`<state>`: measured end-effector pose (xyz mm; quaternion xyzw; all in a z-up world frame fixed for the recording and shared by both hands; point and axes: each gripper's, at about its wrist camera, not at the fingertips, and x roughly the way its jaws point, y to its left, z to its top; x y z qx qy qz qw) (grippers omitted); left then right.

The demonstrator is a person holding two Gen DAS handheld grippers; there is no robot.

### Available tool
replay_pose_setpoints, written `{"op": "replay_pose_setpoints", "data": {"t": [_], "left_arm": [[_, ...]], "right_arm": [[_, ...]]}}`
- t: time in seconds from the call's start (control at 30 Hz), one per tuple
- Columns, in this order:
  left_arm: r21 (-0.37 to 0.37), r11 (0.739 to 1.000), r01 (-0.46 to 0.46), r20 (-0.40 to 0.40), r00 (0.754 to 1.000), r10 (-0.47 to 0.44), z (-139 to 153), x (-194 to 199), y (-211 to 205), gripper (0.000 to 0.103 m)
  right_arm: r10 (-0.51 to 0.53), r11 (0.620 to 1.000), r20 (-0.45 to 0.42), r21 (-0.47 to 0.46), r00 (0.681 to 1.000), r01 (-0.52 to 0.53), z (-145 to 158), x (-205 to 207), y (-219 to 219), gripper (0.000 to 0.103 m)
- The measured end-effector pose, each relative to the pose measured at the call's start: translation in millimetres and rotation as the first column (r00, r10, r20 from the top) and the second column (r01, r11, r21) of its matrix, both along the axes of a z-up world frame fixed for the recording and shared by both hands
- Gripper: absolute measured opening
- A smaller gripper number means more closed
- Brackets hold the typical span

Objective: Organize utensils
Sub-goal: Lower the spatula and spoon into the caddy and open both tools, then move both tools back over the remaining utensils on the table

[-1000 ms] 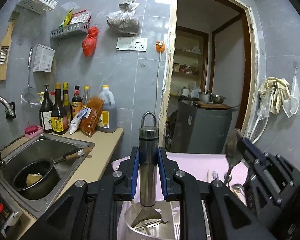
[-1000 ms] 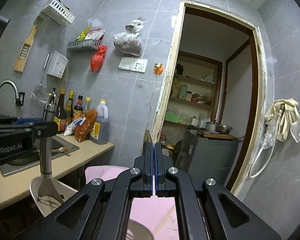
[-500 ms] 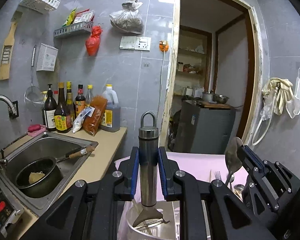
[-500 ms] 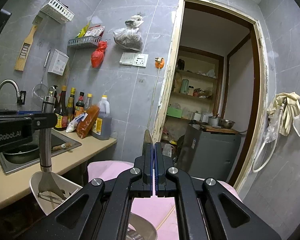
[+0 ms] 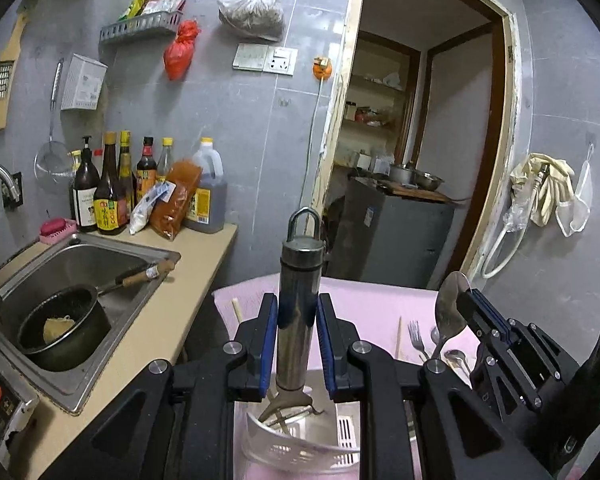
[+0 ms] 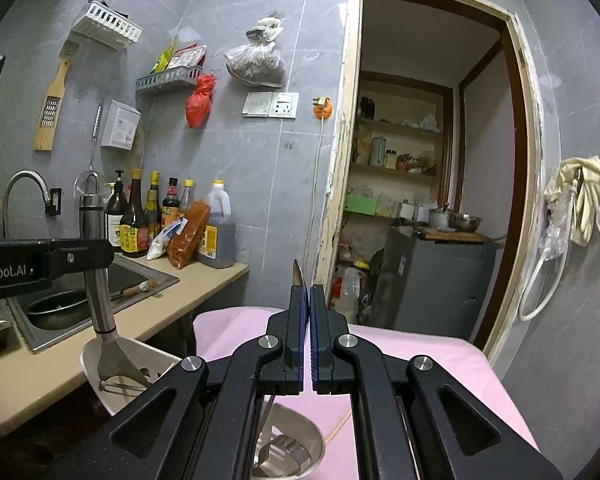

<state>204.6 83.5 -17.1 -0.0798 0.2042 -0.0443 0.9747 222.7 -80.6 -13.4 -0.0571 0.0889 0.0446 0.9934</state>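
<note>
Left wrist: left gripper (image 5: 298, 344) clamped on upright steel peeler (image 5: 299, 308); spoon (image 5: 450, 312) broadside in right gripper (image 5: 470, 304). Right wrist: spoon edge-on, jaws nearly shut; peeler head over white container (image 6: 140, 356).

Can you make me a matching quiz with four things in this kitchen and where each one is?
Things:
1. steel peeler with round handle
2. large metal spoon
3. black saucepan with wooden handle
4. red plastic bag

Places:
A. in the steel sink
B. hanging on the grey tiled wall
C. between the left gripper pads
D. clamped in the right gripper

Pairs: 1-C, 2-D, 3-A, 4-B
</note>
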Motion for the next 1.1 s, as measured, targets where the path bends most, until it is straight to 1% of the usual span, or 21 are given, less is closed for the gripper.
{"op": "replay_pose_setpoints", "data": {"t": [0.13,0.2,0.27,0.33,0.5,0.67,0.73,0.8,0.83,0.87,0.97,1.1], "left_arm": [[-0.002,1.0,0.004,-0.015,1.0,-0.004,0.8,-2.0,-0.3,0.019],[-0.002,1.0,0.004,-0.021,1.0,-0.004,1.4,-2.9,-0.8,0.019],[0.001,1.0,0.003,-0.028,1.0,-0.003,1.9,-4.7,-1.4,0.02],[0.0,1.0,0.001,-0.033,0.999,-0.001,2.5,-6.3,-0.9,0.022],[-0.008,1.0,-0.006,-0.039,0.999,0.005,5.5,-9.4,0.7,0.027],[-0.01,1.0,-0.009,-0.03,1.0,0.009,9.7,-9.9,0.6,0.044],[-0.011,1.0,-0.016,-0.024,1.0,0.016,13.0,-8.7,0.5,0.046],[-0.018,1.0,-0.024,-0.023,0.999,0.024,16.9,-6.7,1.7,0.052],[-0.019,0.999,-0.031,-0.024,0.999,0.03,18.2,-5.6,2.4,0.057],[-0.021,0.999,-0.04,-0.024,0.999,0.039,19.6,-4.9,3.8,0.059],[-0.032,0.998,-0.051,-0.027,0.998,0.05,22.0,-3.9,6.7,0.06],[-0.018,0.998,-0.062,-0.034,0.998,0.061,21.3,-3.6,5.6,0.06]], "right_arm": [[0.013,1.0,-0.015,0.01,1.0,-0.013,-0.6,-1.0,-2.9,0.004],[0.018,1.0,-0.015,0.018,1.0,-0.018,-0.1,-3.3,-4.2,0.007],[0.024,0.999,-0.014,0.028,1.0,-0.024,1.4,-6.5,-5.5,0.017],[0.031,0.999,-0.015,0.042,0.999,-0.031,3.8,-8.7,-6.7,0.021],[0.021,0.997,-0.018,0.078,1.0,-0.019,10.4,-12.3,-15.1,0.021],[0.001,0.994,-0.022,0.107,1.0,0.001,18.3,-13.3,-28.1,0.027],[-0.007,0.994,-0.021,0.109,1.0,0.009,20.9,-13.8,-32.9,0.027],[-0.017,0.993,-0.019,0.113,1.0,0.019,22.9,-15.3,-37.8,0.027],[-0.02,0.993,-0.018,0.114,1.0,0.022,24.2,-15.8,-39.8,0.028],[-0.024,0.993,-0.016,0.115,1.0,0.026,25.0,-16.4,-42.0,0.029],[-0.032,0.992,-0.013,0.12,0.999,0.033,27.0,-18.9,-47.3,0.032],[-0.039,0.991,-0.013,0.124,0.999,0.041,28.5,-21.1,-51.7,0.032]]}}
